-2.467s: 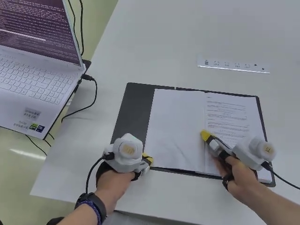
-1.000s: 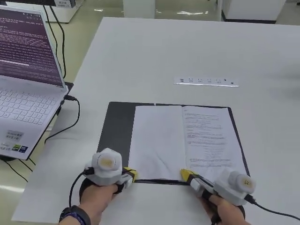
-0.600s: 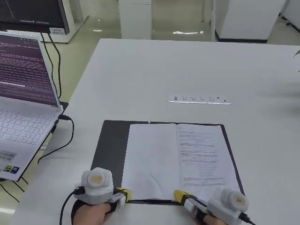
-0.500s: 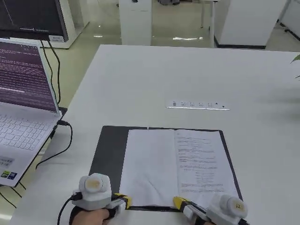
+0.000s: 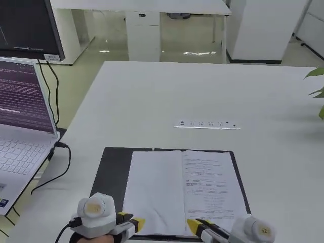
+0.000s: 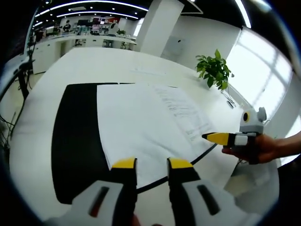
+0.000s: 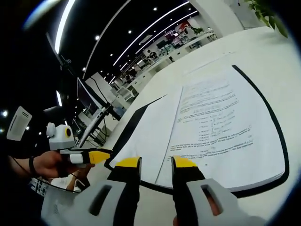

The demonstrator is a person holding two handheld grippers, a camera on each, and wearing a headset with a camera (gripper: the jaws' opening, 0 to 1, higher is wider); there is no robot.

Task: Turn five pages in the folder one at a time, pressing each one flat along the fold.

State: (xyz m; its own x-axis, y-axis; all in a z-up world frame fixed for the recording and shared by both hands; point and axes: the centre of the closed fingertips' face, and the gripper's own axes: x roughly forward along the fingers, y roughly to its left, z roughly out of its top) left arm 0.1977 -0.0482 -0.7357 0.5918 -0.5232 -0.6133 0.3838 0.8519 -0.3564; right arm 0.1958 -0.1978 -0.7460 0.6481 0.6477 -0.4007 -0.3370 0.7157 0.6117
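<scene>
A black folder [image 5: 114, 172] lies open on the white table, with a blank white page [image 5: 152, 192] on its left and a printed page [image 5: 212, 187] on its right. Both pages lie flat either side of the fold [image 5: 183, 192]. My left gripper [image 5: 136, 222] sits at the folder's near edge by the blank page's corner, jaws close together and holding nothing [image 6: 152, 164]. My right gripper [image 5: 194, 224] rests at the near end of the fold, jaws together and bare [image 7: 156, 163]. Each gripper appears in the other's view: the right gripper [image 6: 212, 137] and the left gripper [image 7: 99, 155].
An open laptop [image 5: 20, 126] stands on the left with a black cable [image 5: 53, 169] running toward the folder. A built-in socket strip [image 5: 207, 124] lies beyond the folder. A potted plant [image 6: 214, 70] is at the far right edge. Bare table surrounds the folder.
My right gripper has come back along the fold from mid-page to the folder's near edge. The head camera has tilted up. The left gripper has stayed at the near left edge.
</scene>
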